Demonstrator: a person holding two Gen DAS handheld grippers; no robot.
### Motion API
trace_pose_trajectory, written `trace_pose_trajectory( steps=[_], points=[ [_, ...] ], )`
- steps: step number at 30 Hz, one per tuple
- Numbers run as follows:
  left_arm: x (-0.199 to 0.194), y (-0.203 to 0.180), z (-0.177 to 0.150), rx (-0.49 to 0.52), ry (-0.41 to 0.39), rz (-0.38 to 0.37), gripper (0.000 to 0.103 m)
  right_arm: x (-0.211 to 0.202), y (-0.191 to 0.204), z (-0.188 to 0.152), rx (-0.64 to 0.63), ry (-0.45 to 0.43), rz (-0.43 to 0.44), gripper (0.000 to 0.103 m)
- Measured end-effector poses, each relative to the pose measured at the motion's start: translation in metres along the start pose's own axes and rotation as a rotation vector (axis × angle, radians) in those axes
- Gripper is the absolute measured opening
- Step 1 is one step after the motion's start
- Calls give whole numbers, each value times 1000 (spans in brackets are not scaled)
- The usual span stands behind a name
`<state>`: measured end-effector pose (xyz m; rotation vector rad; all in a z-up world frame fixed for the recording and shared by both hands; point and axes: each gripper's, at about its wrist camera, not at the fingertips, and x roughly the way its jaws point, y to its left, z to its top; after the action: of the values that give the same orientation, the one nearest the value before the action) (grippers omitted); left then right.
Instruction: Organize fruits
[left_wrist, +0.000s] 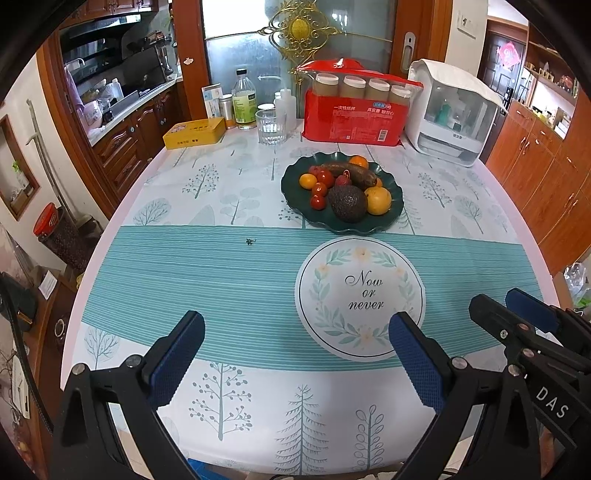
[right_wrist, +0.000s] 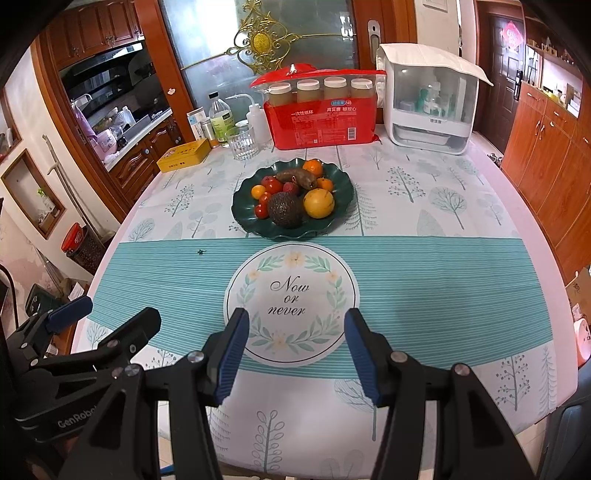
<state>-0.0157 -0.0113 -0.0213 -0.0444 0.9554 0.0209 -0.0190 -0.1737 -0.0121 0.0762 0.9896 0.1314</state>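
Note:
A dark green wavy plate (left_wrist: 295, 206) (right_wrist: 243, 218) sits mid-table and holds an avocado (left_wrist: 347, 203) (right_wrist: 284, 208), a yellow-orange fruit (left_wrist: 377, 200) (right_wrist: 318, 203), a brown oblong fruit (left_wrist: 351, 172) (right_wrist: 297, 177), a lychee (left_wrist: 342, 181), an orange (right_wrist: 313, 166) and several cherry tomatoes (left_wrist: 318, 189) (right_wrist: 264, 199). My left gripper (left_wrist: 295, 354) is open and empty above the near table. My right gripper (right_wrist: 293, 350) is open and empty over the printed round "Now or never" motif (left_wrist: 360, 295) (right_wrist: 291, 299). Each gripper shows at the edge of the other's view.
At the back stand a red pack of paper cups (left_wrist: 351, 118) (right_wrist: 319, 118), a white dispenser box (left_wrist: 454, 114) (right_wrist: 430, 99), a glass tumbler (left_wrist: 270, 127) (right_wrist: 242, 142), bottles (left_wrist: 243, 99) and a yellow tin (left_wrist: 195, 133) (right_wrist: 183, 155). A small dark speck (left_wrist: 250, 242) lies on the cloth.

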Motion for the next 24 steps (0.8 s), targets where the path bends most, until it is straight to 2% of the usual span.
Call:
trace_pose_trajectory(
  steps=[24],
  points=[
    [5,0,-5,2,5,-1,99,1,-2,-3,3,2,3,54]
  ],
)
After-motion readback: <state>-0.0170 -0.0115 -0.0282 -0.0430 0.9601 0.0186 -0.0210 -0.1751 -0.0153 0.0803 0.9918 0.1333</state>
